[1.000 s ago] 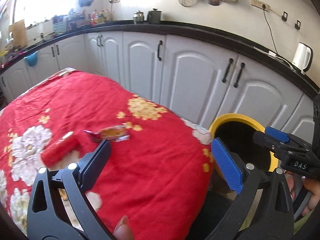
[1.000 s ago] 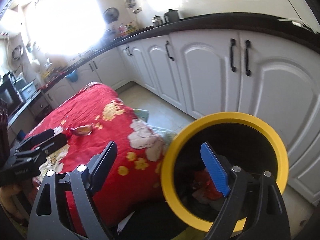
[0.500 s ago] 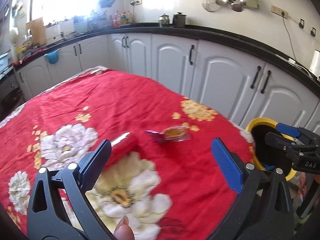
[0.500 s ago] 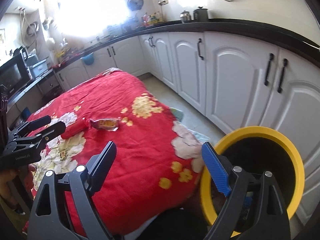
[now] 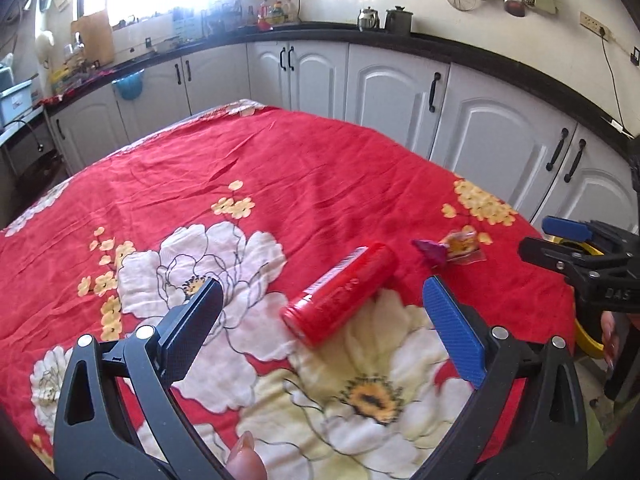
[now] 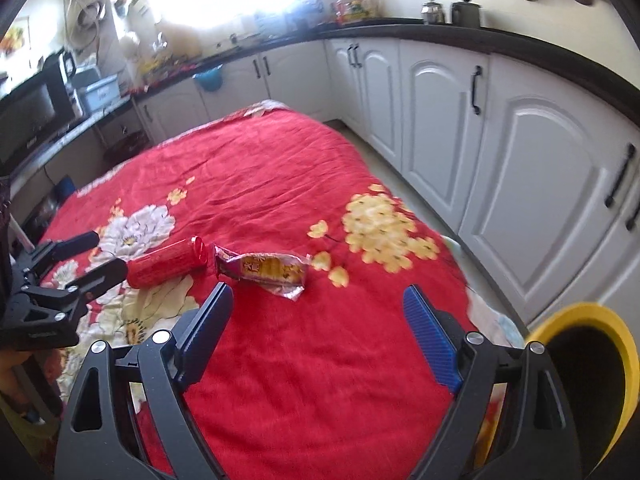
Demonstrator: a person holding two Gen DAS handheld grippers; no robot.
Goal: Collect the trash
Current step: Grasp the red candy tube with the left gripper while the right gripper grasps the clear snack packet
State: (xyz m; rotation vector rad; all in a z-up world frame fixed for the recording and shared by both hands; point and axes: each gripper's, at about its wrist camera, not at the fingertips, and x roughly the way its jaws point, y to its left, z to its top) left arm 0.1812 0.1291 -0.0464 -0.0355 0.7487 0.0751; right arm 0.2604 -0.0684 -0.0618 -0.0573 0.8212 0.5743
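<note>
Red cylindrical can (image 5: 340,290), crinkled foil wrapper (image 6: 266,270), floral cloth (image 5: 280,168)

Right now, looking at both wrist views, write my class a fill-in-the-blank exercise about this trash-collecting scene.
1. The red can lies on its ____ on the floral tablecloth.
2. The rim of the bin is ____.
3. The snack wrapper lies ____ the can.
4. Both the left gripper and the right gripper are ____.

Missing words: side; yellow; beside; open

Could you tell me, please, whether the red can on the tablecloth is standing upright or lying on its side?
Lying on its side: the red can rests lengthwise on the floral tablecloth, one round end facing the camera.
</note>
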